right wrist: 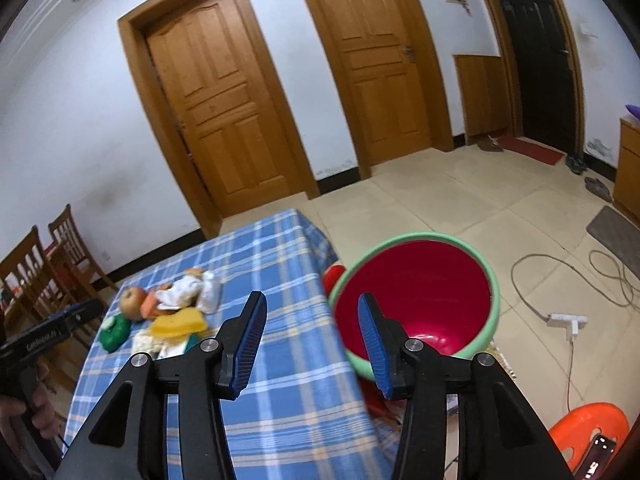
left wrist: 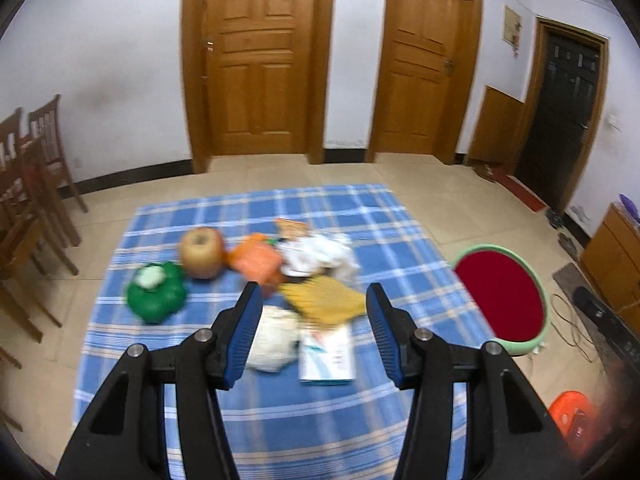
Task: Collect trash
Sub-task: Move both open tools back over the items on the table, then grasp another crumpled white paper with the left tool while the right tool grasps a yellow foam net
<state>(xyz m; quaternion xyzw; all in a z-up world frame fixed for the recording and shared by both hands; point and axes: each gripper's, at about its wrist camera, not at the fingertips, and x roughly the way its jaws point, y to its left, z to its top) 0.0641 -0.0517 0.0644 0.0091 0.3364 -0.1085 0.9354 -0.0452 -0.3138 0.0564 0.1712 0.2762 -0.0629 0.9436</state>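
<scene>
A pile of trash lies on the blue plaid tablecloth [left wrist: 320,420]: crumpled white paper [left wrist: 320,254], an orange wrapper [left wrist: 258,262], a yellow packet [left wrist: 324,300], a white wad [left wrist: 274,338], a white-teal box [left wrist: 326,354]. An apple [left wrist: 202,252] and a green toy [left wrist: 156,292] lie left of it. My left gripper [left wrist: 312,304] is open and empty above the pile. My right gripper [right wrist: 310,310] is open and empty, over the table's right edge beside the red basin with a green rim [right wrist: 416,304]. The pile shows in the right wrist view [right wrist: 176,312].
The basin [left wrist: 502,296] stands at the table's right edge. Wooden chairs [left wrist: 32,184] stand at the left. An orange stool [right wrist: 588,432], cables and a power strip [right wrist: 566,320] lie on the tiled floor to the right. Wooden doors [left wrist: 256,60] are behind.
</scene>
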